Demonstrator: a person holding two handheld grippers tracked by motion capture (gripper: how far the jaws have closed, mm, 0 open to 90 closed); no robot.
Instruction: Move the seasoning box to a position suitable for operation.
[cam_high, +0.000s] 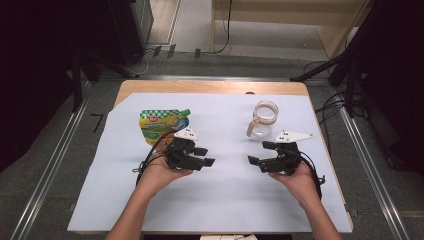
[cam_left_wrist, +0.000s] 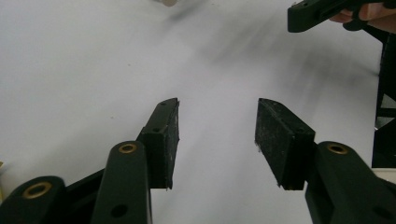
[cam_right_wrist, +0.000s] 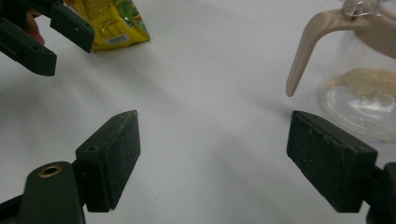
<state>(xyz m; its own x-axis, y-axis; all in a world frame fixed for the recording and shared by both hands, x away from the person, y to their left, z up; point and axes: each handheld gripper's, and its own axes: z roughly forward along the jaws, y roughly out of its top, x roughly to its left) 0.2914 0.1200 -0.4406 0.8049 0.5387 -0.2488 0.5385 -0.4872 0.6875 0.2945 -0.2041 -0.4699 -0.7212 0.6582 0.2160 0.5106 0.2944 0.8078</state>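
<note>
High view: a wooden table (cam_high: 210, 87) covered by a white paper sheet (cam_high: 220, 200), with a person's two forearms entering from the near edge. The left gripper (cam_high: 205, 156), black with a grey three-cornered plate on top, hovers over the sheet with its jaws spread and nothing between them. The right gripper (cam_high: 257, 152), of the same build, faces it across a bare stretch of sheet, its jaws likewise spread wide and empty. The two grippers point toward each other and stand apart.

A flat yellow-and-green spouted pouch with a green cap (cam_high: 161, 125) lies on the sheet just beyond the left gripper, partly overlapped by it in this view. A clear glass jug with a beige handle and rim (cam_high: 262, 121) stands upright on the sheet just beyond the right gripper, not touched by it.

Left gripper view: the two black pads (cam_left_wrist: 166, 140) stand parted over plain white sheet.

Right gripper view: the jug, with pale powder in its base, stands near the right-hand jaw; the pouch lies at upper left, beside the other gripper.
</note>
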